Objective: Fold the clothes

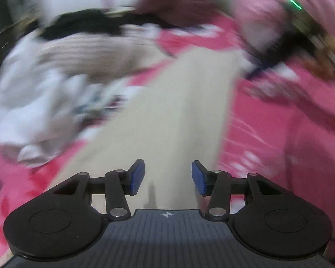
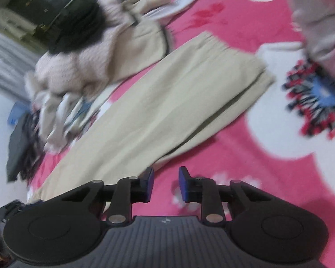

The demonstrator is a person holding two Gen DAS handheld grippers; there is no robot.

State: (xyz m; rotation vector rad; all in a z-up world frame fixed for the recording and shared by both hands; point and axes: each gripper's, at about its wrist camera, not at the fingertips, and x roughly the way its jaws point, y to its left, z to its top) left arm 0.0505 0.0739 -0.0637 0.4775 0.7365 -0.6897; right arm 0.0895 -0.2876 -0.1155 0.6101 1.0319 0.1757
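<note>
Beige trousers (image 2: pixel 167 102) lie flat on a pink flowered blanket (image 2: pixel 245 156), folded lengthwise, the elastic waistband at the far end in the right wrist view and the legs running toward the near left. In the left wrist view the trousers (image 1: pixel 178 116) stretch straight away from the camera, blurred.

Beyond them, to the left, sits a heap of clothes (image 2: pixel 82 67): a pale knitted piece, something black on top, and white and patterned cloth lower down. In the left wrist view the heap (image 1: pixel 55 78) is at the far left.

The left gripper (image 1: pixel 167 177) hangs over the near end of the trousers, fingers released and apart, nothing between them. The right gripper (image 2: pixel 166 184) hangs just beside the trousers' near edge, over the blanket, fingers closer together but with a clear gap and nothing held.
</note>
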